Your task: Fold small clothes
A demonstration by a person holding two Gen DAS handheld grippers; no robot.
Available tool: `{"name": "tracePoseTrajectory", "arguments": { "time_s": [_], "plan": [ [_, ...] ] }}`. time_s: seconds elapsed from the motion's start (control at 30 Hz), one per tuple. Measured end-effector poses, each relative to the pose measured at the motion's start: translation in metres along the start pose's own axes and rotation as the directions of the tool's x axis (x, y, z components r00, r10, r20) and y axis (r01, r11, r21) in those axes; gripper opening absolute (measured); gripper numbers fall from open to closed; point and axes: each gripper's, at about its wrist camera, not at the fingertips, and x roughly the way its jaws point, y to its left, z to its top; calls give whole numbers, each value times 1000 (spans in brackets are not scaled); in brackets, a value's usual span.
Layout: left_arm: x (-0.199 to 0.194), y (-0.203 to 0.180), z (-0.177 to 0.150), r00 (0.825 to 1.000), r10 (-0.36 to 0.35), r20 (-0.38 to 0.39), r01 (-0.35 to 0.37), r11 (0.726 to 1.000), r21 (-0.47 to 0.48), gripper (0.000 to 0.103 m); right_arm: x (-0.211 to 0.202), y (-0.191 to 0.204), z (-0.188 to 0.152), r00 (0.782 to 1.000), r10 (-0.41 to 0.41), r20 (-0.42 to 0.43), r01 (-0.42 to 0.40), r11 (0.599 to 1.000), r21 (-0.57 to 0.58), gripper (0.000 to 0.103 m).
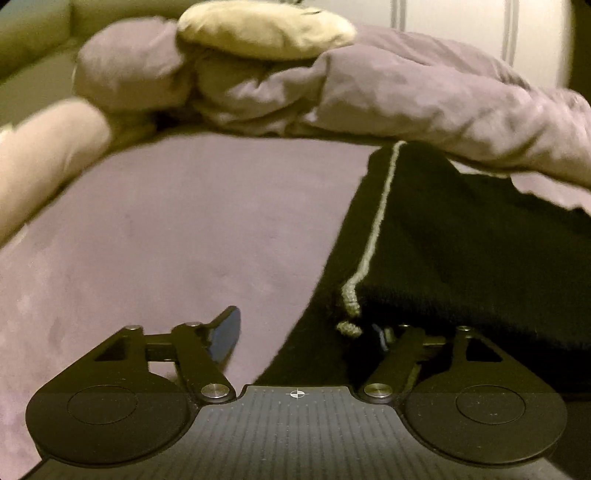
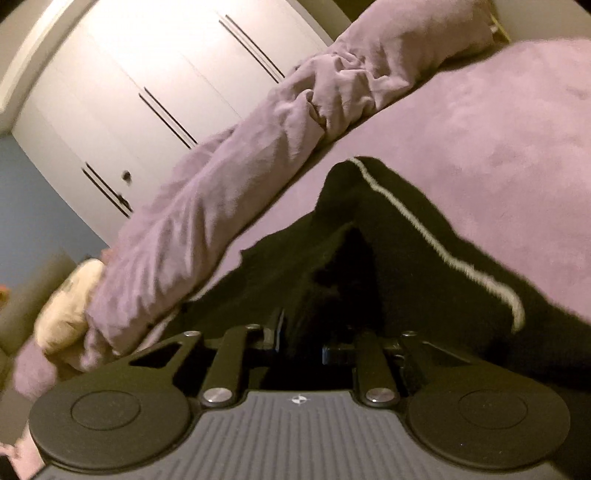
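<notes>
On the purple bed sheet [image 1: 166, 229] lies a black garment [image 1: 461, 251] with a thin pale stripe [image 1: 376, 218] running along one edge. From the left wrist view it covers the right half of the foreground, its far end tucked just under the edge of a rumpled purple duvet [image 1: 424, 96], and its near corner bunches up where the stripe crumples into a small knot of pale trim. From the right wrist view the same black garment [image 2: 388, 258] rises in a peaked fold straight ahead, the stripe [image 2: 436, 240] slanting down its right side.

The left tongs [image 1: 306, 336] are spread wide: the left finger [image 1: 225, 332] stands clear over bare sheet, while the right finger is buried in the dark cloth at the garment's near corner, so fabric sits between the two but is not pinched. The right tongs [image 2: 303, 339] are pushed into the garment's near edge; black cloth fills the gap and hides the fingertips, so I cannot tell whether they are pressed on it or merely apart.

Beyond the garment, the duvet [image 2: 229, 192] lies bunched in a long ridge across the bed. A cream cushion [image 1: 266, 31] rests on top of the duvet in the left view, and a pale pillow [image 1: 48, 155] lies at the bed's left edge. A white wardrobe [image 2: 147, 74] with slim dark handles stands behind the bed.
</notes>
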Motion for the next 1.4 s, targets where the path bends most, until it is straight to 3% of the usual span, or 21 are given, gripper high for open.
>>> {"name": "tracePoseTrajectory", "arguments": {
  "time_s": [0.17, 0.23, 0.33, 0.43, 0.5, 0.57, 0.63, 0.73, 0.83, 0.9, 1.0, 1.13, 1.27, 1.4],
  "plan": [
    [5, -8, 0, 999, 19, 28, -21, 999, 49, 73, 11, -8, 10, 1000, 7, -9, -6, 998, 70, 21],
    [6, -8, 2, 999, 9, 46, -12, 998, 61, 58, 18, -3, 13, 1000, -9, -20, 10, 1000, 20, 16],
    [5, 2, 6, 998, 5, 62, -4, 1000, -8, 49, 28, 11, 19, 998, -46, -49, 43, 997, -65, 9],
    [2, 14, 6, 996, 39, 86, -30, 995, -99, 49, 31, 36, 28, 999, 5, -47, -11, 992, -129, 9],
    [1, 22, 2, 994, 65, 84, -52, 987, -154, 53, 26, 48, 31, 997, 70, -28, -73, 986, -152, 9],
    [2, 25, -5, 994, 86, 70, -73, 982, -171, 63, 19, 53, 31, 991, 130, 0, -128, 976, -176, 9],
    [2, 22, -10, 994, 94, 52, -88, 991, -103, 75, 23, 47, 27, 996, 85, -8, -84, 975, -207, 9],
    [-12, 26, -12, 997, 67, 35, -66, 997, -26, 79, 40, 23, 17, 993, -77, -87, 56, 975, -216, 11],
    [-36, 42, -11, 998, 66, -7, -66, 998, -9, 75, 33, 9, 14, 997, -14, -73, 2, 986, -164, 13],
    [-55, 58, -6, 999, 43, 18, -43, 998, -36, 74, 34, 8, 16, 997, -3, -78, -9, 989, -151, 16],
    [-66, 61, 15, 998, 23, 50, -21, 999, -29, 83, 39, 3, 13, 999, 10, -42, -15, 995, -100, 17],
    [-34, 19, 51, 999, -13, 45, 10, 997, 79, 93, 38, -5, 0, 999, 32, 24, -31, 997, -65, 17],
    [19, -23, 82, 998, -66, 0, 66, 993, 93, 92, 39, -9, -5, 998, 46, 50, -43, 997, -62, 17],
    [79, -44, 95, 998, -7, -61, 10, 999, 53, 84, 38, -13, -7, 995, 69, 69, -64, 996, -67, 17]
  ]
}}
